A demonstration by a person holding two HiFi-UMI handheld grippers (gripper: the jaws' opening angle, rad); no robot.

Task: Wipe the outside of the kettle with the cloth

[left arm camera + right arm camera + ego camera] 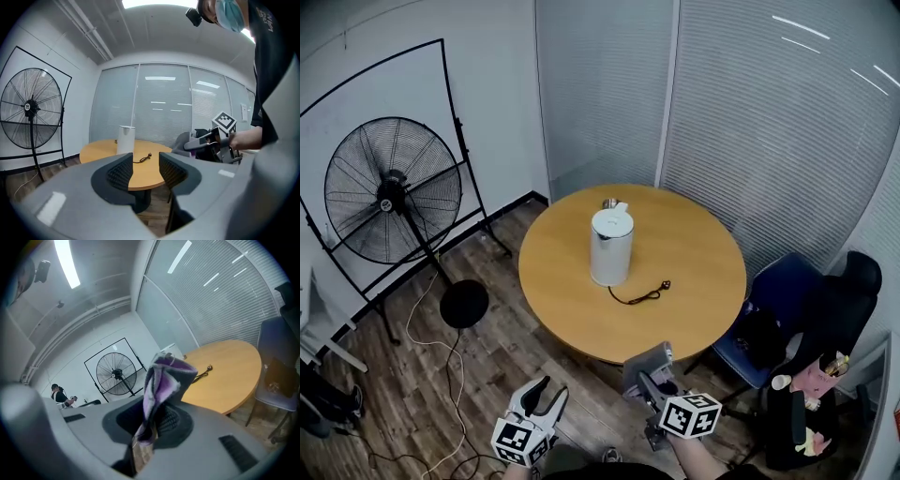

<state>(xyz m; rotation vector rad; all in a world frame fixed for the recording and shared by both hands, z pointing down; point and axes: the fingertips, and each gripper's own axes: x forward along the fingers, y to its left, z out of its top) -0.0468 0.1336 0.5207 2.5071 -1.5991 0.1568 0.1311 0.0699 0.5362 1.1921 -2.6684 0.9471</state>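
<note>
Left tool (pixel 146 164): jaws partway apart, nothing between them, short of the desk's near edge.
Right tool (pixel 654 384): clamped on the cloth, by the desk's near edge.
Cloth (pixel 161 380): purple and grey, bunched upward from the right tool.
Desk (pixel 698 239): round, wooden.
Cord (pixel 642 296): black, just nearer than the kettle.
Kettle (pixel 610 246): white, upright, about mid-desk, apart from both tools.

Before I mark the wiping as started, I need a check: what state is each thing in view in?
kettle: upright on the table, lid down, nothing touching it.
power cord: loose on the table beside the kettle, plug free.
cloth: clamped in the right gripper, off the table.
right gripper: jaws shut on the cloth.
left gripper: jaws apart, empty.
fan: upright, blades look still.
</note>
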